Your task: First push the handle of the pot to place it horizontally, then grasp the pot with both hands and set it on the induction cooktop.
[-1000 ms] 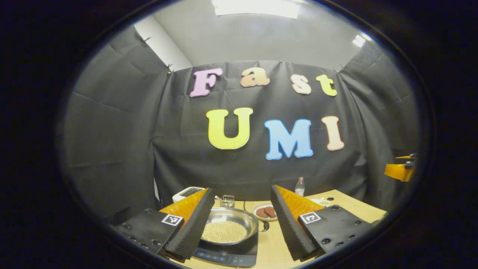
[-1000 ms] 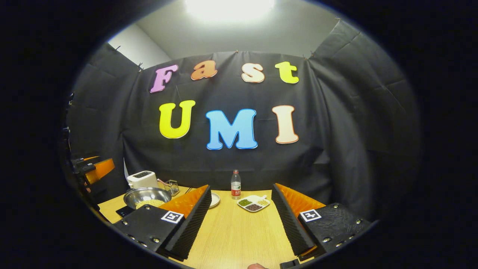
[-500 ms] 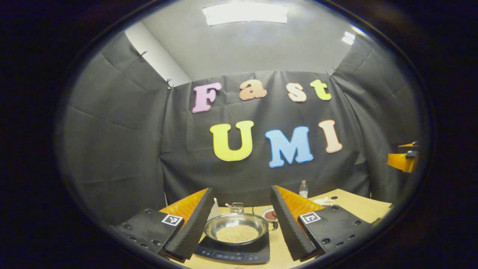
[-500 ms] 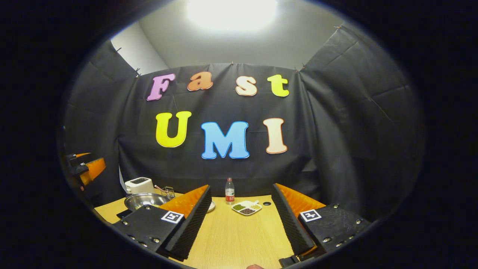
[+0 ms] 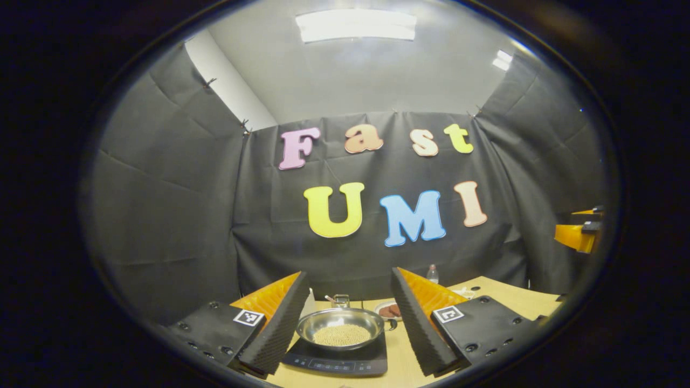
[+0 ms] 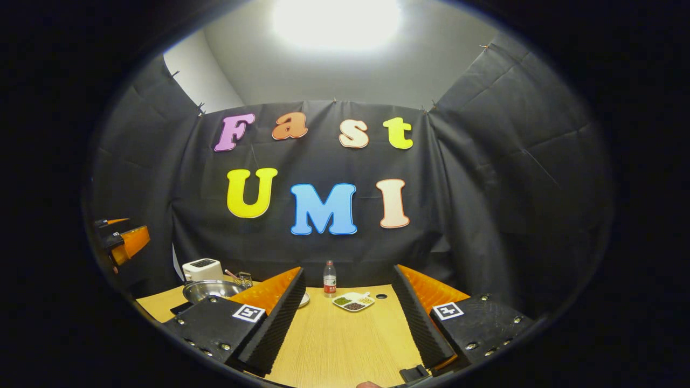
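The round stainless-steel pot point(image 5: 340, 328), its bottom covered with pale yellowish beans, sits on the flat black induction cooktop point(image 5: 338, 360) near the left end of the light wooden worktop point(image 6: 345, 339), its small dark handle point(image 5: 391, 324) jutting out to the side, so I judge both steps of the task done. What has just changed is the distance: over the last second the pot has shrunk in the left gripper view and sunk lower between the fingers, which means the left gripper point(image 5: 345, 323) has pulled back and up from it, jaws wide apart with nothing between them. The right gripper point(image 6: 347, 323) has likewise drawn back, jaws apart over bare wood (the pot point(image 6: 211, 290) lies well off to its left), and the clear plastic bottle point(image 6: 329, 278) and the white divided dish of beans point(image 6: 353, 301) look farther off than a second ago. Behind the pot stand a small white plate of brown pieces point(image 5: 389, 310) and a white boxy appliance point(image 6: 202, 269).
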`<state>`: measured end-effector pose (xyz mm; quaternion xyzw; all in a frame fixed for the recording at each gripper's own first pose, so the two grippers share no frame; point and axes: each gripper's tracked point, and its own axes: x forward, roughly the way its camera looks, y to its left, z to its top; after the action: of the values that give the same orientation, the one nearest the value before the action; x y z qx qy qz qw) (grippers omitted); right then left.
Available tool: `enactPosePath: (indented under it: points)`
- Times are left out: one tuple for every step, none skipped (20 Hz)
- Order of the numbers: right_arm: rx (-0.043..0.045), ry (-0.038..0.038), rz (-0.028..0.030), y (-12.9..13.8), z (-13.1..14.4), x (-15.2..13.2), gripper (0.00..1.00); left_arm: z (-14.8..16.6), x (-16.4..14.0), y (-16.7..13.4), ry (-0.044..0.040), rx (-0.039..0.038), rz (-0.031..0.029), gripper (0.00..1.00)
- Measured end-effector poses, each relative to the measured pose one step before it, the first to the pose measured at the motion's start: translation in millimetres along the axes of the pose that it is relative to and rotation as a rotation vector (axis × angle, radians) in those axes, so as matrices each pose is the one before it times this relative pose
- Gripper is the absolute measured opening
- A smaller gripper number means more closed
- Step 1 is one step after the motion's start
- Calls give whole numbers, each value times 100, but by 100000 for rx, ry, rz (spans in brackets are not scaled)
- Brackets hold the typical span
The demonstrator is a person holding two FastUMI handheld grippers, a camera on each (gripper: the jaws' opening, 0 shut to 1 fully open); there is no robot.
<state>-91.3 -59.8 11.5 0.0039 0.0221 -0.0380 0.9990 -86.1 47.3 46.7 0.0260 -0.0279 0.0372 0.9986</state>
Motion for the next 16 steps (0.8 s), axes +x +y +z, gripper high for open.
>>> enactPosePath:
  points:
    - [522,-116,-162,-70,69,-162,97,82,-167,-65,-16,-103,-287,94]
    - [251,-152,-113,-70,67,-168,98,23,-70,-82,21,53,-194,94]
    - [-60,-260,-223,-88,137,-150,98,69,-121,117,-8,81,207,94]
    - [-390,-169,-17,-78,122,-89,98,115,-19,-49,-206,-113,-175,94]
    - [-429,-107,19,-7,33,-96,98,24,-42,-69,6,-253,74,94]
    - [-488,-33,107,92,-79,-33,97,-192,-41,-5,7,-355,-214,94]
    - [-265,-164,36,20,-30,30,97,-12,-64,-47,158,-224,-244,95]
    - [41,56,60,18,45,-63,97,-211,45,-27,597,19,129,96]
    - [44,47,35,43,15,35,97,-60,20,23,143,-49,-149,97]
    - [-8,-33,-250,-67,61,-38,98,-90,53,-40,-164,-97,-208,99]
    - [-55,-144,-91,-7,54,111,97,93,19,5,-252,71,-100,100]
    - [-147,214,17,67,-71,11,97,119,-18,61,-171,188,28,100]
    - [-116,252,-95,50,-91,81,97,-46,46,71,-112,58,84,99]
    - [14,31,13,99,-8,112,98,-67,23,92,-81,-120,-72,98]
    - [76,-2,72,195,83,-8,98,-49,5,192,55,-159,314,97]
    - [33,7,43,120,49,20,98,-115,45,123,141,-232,57,96]
